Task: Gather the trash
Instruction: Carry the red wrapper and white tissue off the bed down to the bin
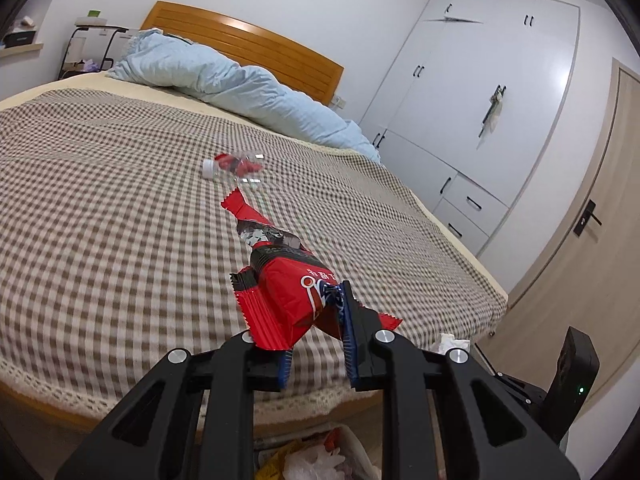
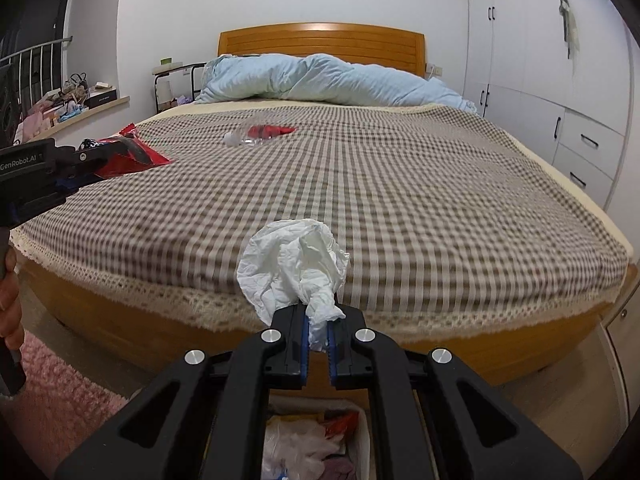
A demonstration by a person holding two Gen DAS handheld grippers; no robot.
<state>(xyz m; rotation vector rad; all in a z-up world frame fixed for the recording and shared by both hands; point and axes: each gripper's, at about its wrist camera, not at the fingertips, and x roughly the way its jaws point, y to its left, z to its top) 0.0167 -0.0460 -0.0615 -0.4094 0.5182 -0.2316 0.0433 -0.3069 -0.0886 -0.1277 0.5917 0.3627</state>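
Tissue (image 2: 292,264) gripped, right view only

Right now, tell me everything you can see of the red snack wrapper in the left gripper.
The crinkled red foil snack wrapper is long, glossy and twisted, with black bands, white print, a silvery inner patch and serrated ends. It looks empty and flattened. One end is pinched between the blue-padded fingers of the left gripper; the rest sticks out forward, held above the brown-and-white checked bedspread. In the right wrist view it appears at the left edge.
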